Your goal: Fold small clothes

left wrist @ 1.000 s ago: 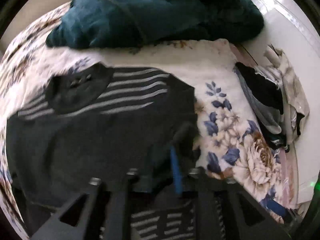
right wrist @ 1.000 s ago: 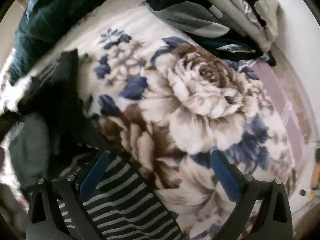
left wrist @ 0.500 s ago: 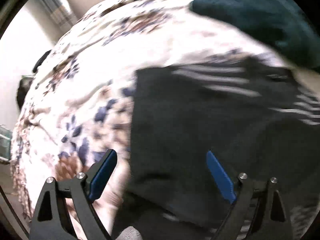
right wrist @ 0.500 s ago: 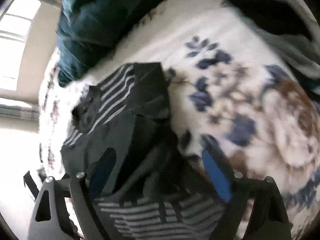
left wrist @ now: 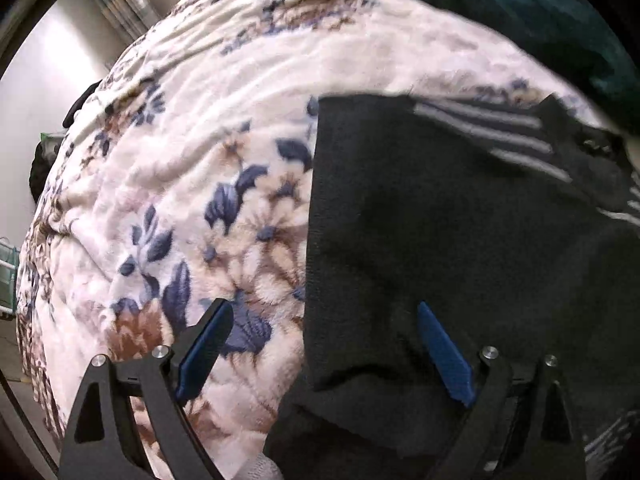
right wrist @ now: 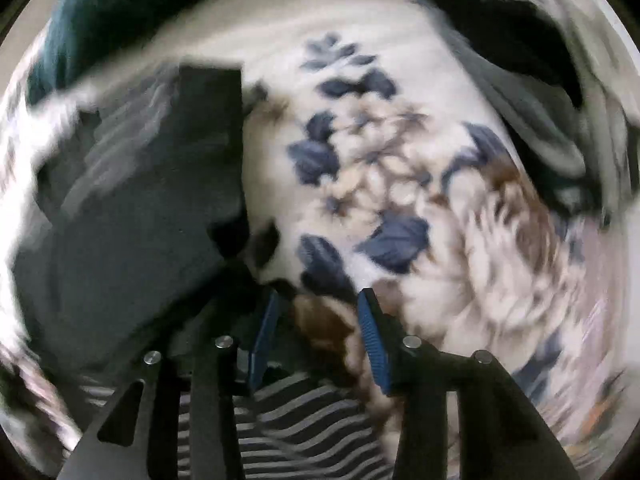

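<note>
Open floral fleece blanket (left wrist: pixel 192 184) left of dark striped-trim garment (left wrist: pixel 460 220): free passage. Teal bundle (left wrist: pixel 540 20) blocks far edge. Heaped grey-black clothes pile (right wrist: pixel 540 92) blocks right side; blanket between free.

Black shirt (left wrist: pixel 440 216) with grey stripes; cream blanket (left wrist: pixel 192 128), navy-and-brown floral print

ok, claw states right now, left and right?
Left claw: open wide, straddling the edge of the dark striped top, holding nothing.
Right claw: partly open, nothing clamped between its pads; view is blurred.
</note>
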